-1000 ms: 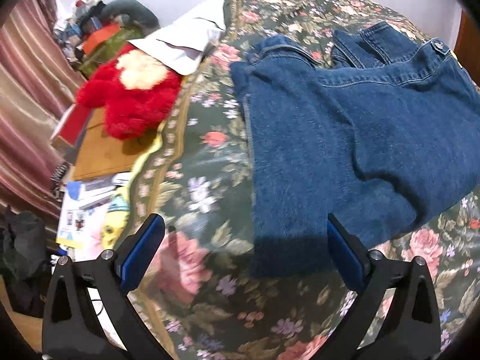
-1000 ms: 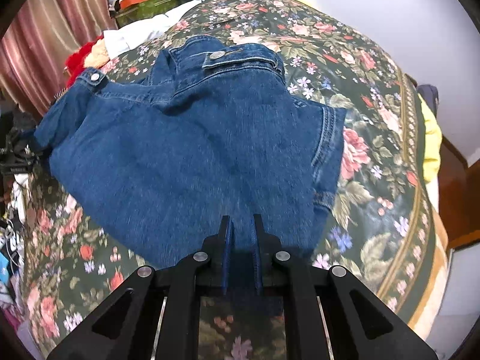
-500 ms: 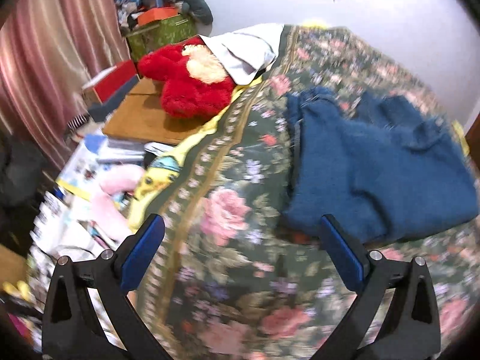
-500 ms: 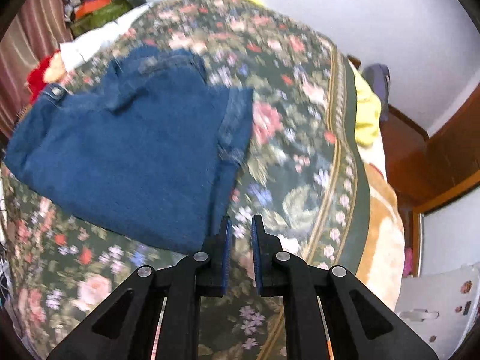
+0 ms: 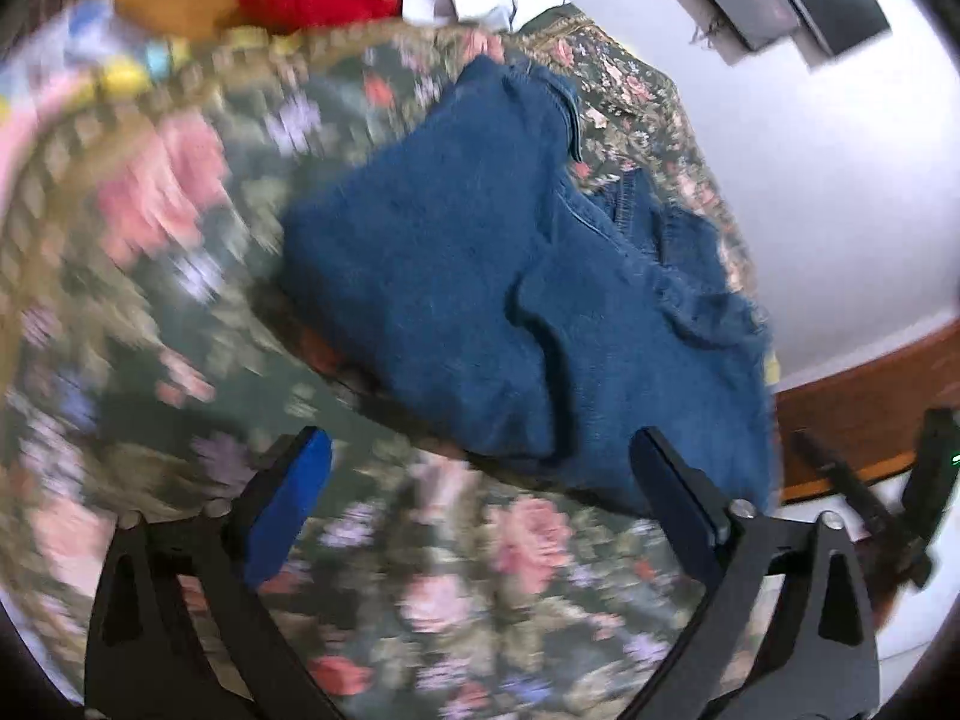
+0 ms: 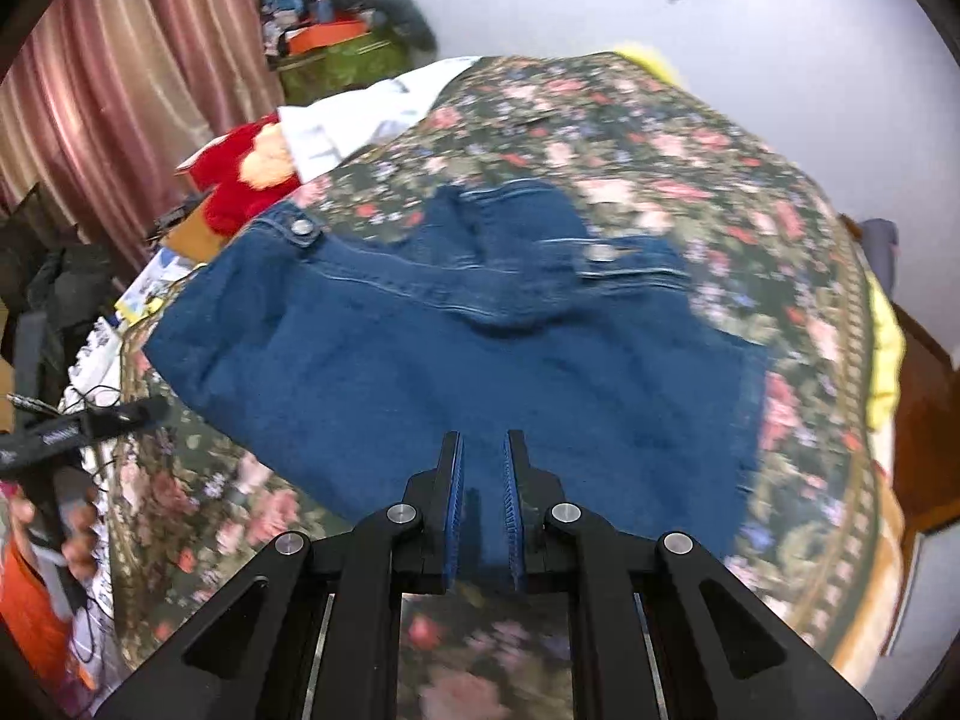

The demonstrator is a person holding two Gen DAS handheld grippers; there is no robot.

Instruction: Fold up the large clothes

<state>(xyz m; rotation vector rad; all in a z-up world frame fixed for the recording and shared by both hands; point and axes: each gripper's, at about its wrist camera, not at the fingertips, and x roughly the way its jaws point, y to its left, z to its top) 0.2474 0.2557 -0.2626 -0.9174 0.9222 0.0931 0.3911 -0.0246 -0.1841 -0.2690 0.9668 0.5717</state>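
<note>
Floral bedspread (image 6: 690,138) covers the bed where a folded blue denim garment (image 6: 480,372) lies spread across the middle. Left tongs (image 5: 480,480) stand wide apart, empty, at the garment's near edge. Right tongs (image 6: 483,498) are drawn narrow over the near hem, a small gap between the blue pads; whether they grip denim cannot be told. Beyond, a red plush toy (image 6: 240,180) sits beside pink curtains (image 6: 120,90).

Folded denim garment on floral bedspread

A blue denim garment (image 6: 480,342) is laid flat, folded into a rough block, its metal-buttoned waistband (image 6: 456,276) turned toward 12 o'clock.
</note>
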